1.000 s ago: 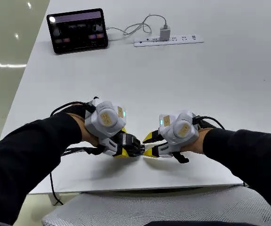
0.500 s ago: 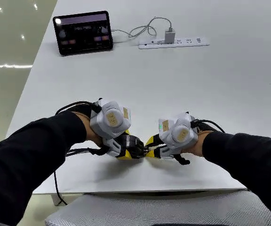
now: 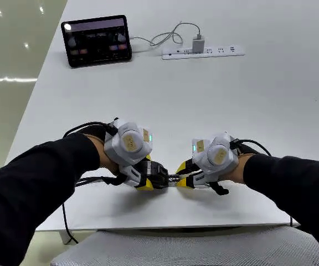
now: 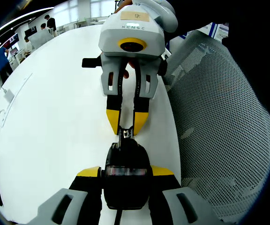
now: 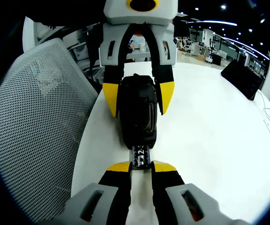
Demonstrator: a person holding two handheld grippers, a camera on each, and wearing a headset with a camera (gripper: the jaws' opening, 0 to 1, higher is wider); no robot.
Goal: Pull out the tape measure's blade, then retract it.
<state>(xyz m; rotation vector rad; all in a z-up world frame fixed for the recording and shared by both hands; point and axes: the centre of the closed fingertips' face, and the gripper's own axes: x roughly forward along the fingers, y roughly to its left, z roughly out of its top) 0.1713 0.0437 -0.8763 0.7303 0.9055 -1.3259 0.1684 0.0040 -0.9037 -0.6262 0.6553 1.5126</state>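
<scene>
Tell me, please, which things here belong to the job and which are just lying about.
Job: tape, held by left gripper; blade, pinched by right gripper.
Lying about: tablet, power strip, charger, chair.

Black tape measure, yellow-tipped left claw, yellow-tipped right claw, white table, grey mesh chair

White left gripper with yellow-tipped jaws clamped, matching right gripper pinched narrow, tips facing, black-sleeved forearms converging.
</scene>
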